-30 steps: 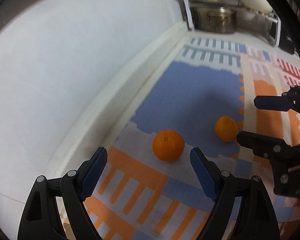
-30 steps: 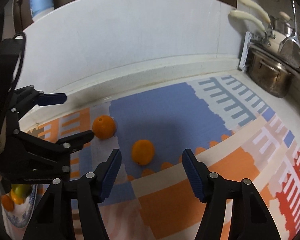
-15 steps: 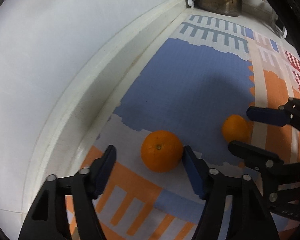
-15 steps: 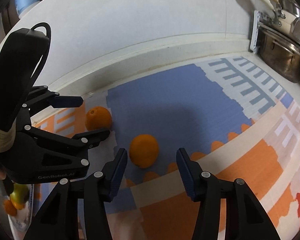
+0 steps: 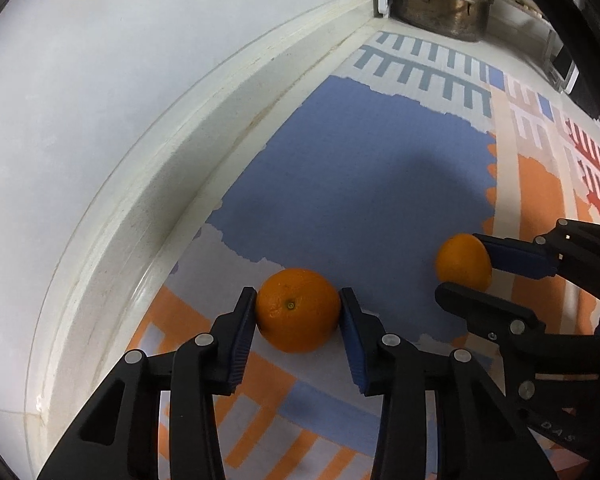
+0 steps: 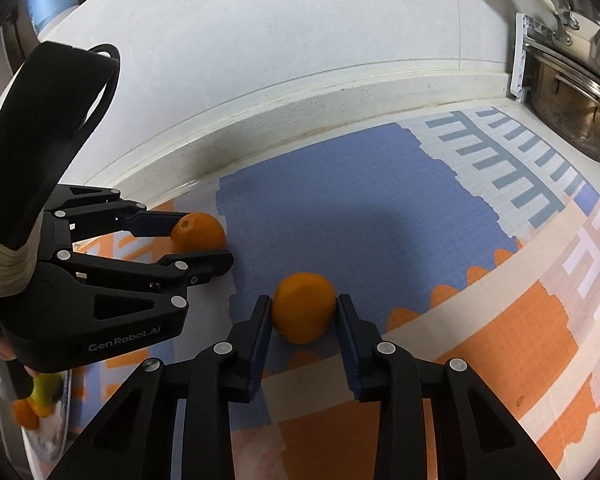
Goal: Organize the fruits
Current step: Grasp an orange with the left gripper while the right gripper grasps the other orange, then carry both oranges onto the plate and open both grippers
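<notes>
Two oranges lie on a patterned mat (image 5: 359, 168) by the white wall. The larger orange (image 5: 298, 310), stem end towards the camera, sits between the blue pads of my left gripper (image 5: 297, 300); the jaws are closing and both pads touch its sides. The smaller orange (image 6: 303, 308) is clamped in my right gripper (image 6: 303, 302), which is shut on it. From the right wrist, the left gripper (image 6: 204, 240) holds its orange (image 6: 198, 236) at the left. From the left wrist, the right gripper (image 5: 461, 268) holds its orange (image 5: 463, 262) at the right. Both fruits rest on the mat.
A metal pot (image 5: 439, 8) stands at the far end of the counter beside a white rack (image 6: 519, 60). A raised white ledge (image 5: 172, 184) runs along the wall. A plate (image 6: 48, 444) with green and orange fruit (image 6: 40, 400) shows at the lower left of the right wrist view.
Both grippers sank towards the mat and narrowed from wide open. Each now has its pads against an orange. The oranges stayed where they lay.
</notes>
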A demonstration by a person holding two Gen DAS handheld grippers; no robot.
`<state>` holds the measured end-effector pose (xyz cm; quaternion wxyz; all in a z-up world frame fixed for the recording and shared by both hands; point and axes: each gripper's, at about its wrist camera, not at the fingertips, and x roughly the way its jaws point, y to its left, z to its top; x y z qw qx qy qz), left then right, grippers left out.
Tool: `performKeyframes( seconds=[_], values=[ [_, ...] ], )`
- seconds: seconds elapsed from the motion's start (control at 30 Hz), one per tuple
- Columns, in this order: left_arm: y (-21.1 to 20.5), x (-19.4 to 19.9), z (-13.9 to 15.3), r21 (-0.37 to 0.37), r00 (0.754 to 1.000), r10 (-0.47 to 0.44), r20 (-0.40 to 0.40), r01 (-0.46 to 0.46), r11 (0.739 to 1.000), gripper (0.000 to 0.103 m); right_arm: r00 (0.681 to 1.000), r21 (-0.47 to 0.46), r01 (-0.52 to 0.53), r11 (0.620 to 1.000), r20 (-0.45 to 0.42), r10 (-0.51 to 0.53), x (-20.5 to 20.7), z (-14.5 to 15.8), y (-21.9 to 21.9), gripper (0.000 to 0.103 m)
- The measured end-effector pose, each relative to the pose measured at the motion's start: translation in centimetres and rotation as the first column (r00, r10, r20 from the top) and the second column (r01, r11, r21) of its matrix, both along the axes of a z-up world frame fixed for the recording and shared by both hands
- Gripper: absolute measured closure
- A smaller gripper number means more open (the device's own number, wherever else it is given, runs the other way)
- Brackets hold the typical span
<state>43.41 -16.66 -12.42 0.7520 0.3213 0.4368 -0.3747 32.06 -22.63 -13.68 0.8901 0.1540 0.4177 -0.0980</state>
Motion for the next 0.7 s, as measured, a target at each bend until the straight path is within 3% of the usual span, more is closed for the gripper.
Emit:
performKeyframes(
  seconds=[0.4,0.7],
  values=[
    [4.2,-3.4,4.6,-0.093,0.997,0.058,0.042,-0.054,0.994,0.063,0.997,-0.023,-0.044,0.999,0.065,0.045,-2.0,3.1,0.6,0.070],
    [7.0,-6.5,8.0,-0.201,0.988,0.127,0.093,-0.106,0.974,0.063,0.988,-0.059,-0.094,0.994,0.120,0.101,-4.1,6.0,2.3,0.070]
  ],
)
